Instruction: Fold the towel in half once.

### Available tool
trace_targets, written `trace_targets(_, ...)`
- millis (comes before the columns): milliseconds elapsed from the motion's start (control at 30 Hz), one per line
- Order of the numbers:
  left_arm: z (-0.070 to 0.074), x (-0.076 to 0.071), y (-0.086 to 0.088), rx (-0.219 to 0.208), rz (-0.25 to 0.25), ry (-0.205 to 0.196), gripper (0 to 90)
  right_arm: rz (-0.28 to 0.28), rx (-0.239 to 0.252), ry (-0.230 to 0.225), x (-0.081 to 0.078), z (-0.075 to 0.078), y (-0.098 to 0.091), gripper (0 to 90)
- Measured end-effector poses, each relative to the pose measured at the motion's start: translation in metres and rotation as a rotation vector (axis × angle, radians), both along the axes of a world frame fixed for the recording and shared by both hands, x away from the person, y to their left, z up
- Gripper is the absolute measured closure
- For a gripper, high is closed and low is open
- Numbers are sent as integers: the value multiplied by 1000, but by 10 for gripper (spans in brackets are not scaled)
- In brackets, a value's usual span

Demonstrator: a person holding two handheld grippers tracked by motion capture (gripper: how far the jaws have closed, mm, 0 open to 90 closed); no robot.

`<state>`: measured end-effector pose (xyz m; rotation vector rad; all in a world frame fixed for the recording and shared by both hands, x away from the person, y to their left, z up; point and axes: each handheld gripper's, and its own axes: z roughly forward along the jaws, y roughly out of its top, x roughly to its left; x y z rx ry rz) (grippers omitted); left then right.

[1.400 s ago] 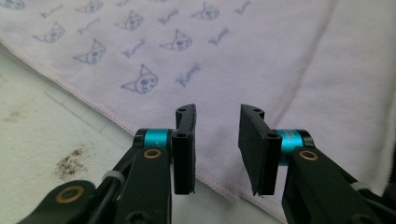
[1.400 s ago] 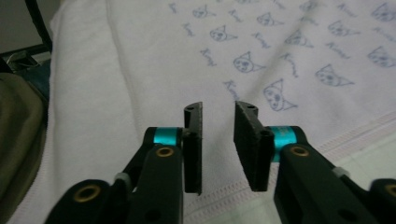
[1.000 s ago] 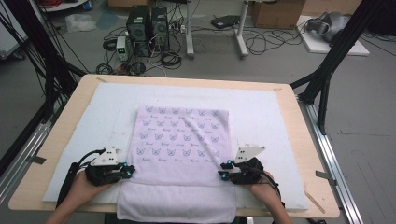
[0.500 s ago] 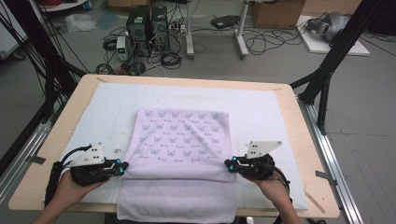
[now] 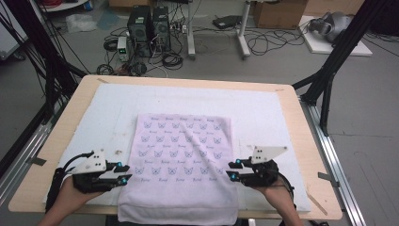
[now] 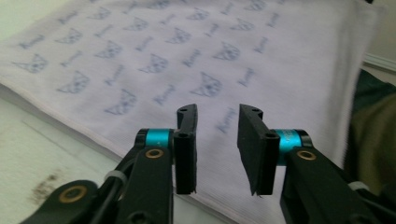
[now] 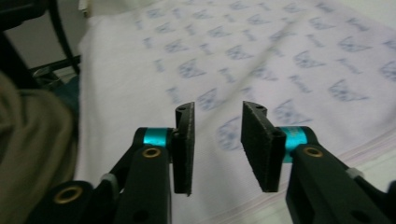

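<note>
Background: cluttered lab floor past the far edge, computer towers (image 5: 149, 26) and cables, black frame legs at both sides.
Surface: wooden surface (image 5: 61, 136) with a white pad (image 5: 263, 110) laid over it.
Towel: pale towel (image 5: 186, 155) with small blue butterfly print, lying in the middle of the pad toward the near edge; printed layer sits on top of a plain layer, near end hangs over the surface edge.
Progress: judged as one fold laid down (top layer looks doubled over, fairly flat, a slight ridge running across the right half); further folds and smoothing likely left, nothing is gripped now.
Left tool: left tool (image 5: 123, 173) just beside the towel's left edge, jaws have just been opening, now parted with a clear gap and nothing between them; in the left tool's own view (image 6: 217, 149) the cloth lies below and beyond the pads, not pinched.
Right tool: right tool (image 5: 231, 170) at the towel's right edge, jaws also just opened, gap empty; own view (image 7: 217, 149) shows cloth underneath only.
Hand pose: both hands come in from the near edge, tools held roughly level and pointing inward at each other across the towel, slightly above the cloth (mirror-image stance).
</note>
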<state>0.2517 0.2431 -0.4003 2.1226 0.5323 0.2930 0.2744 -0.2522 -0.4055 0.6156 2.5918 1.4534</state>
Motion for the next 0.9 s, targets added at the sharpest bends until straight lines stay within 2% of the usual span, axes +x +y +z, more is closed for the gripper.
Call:
trace_targets(100,-1,20,-2,-6,26,-4,622,-41,7,7,23,-3,0,588)
trace_targets(167,-2,35,-5,-3,48,-5,598,-74,-5,28,38,-6,0,561)
trace_targets(300,0,64,-9,-6,81,-6,573,-112,-20,37,66,-5,3,512)
trace_targets(433,5,90,-11,-25,121,3,607,-141,-38,41,91,2,5,472)
trace_targets(500,8,97,-8,-55,142,-15,616,-156,-36,33,102,6,5,461)
trace_targets(567,12,107,-6,-51,164,-20,618,-169,-35,29,112,11,5,452)
trace_targets(733,25,137,-5,-28,206,-23,607,-181,-70,1,133,28,10,443)
trace_targets(767,26,143,-5,-24,220,-18,595,-182,-71,-18,138,31,11,442)
trace_targets(833,22,156,-4,-23,256,-12,552,-199,-83,-18,147,32,12,437)
trace_targets(900,14,168,1,-26,292,29,526,-213,-94,-14,155,26,13,430)
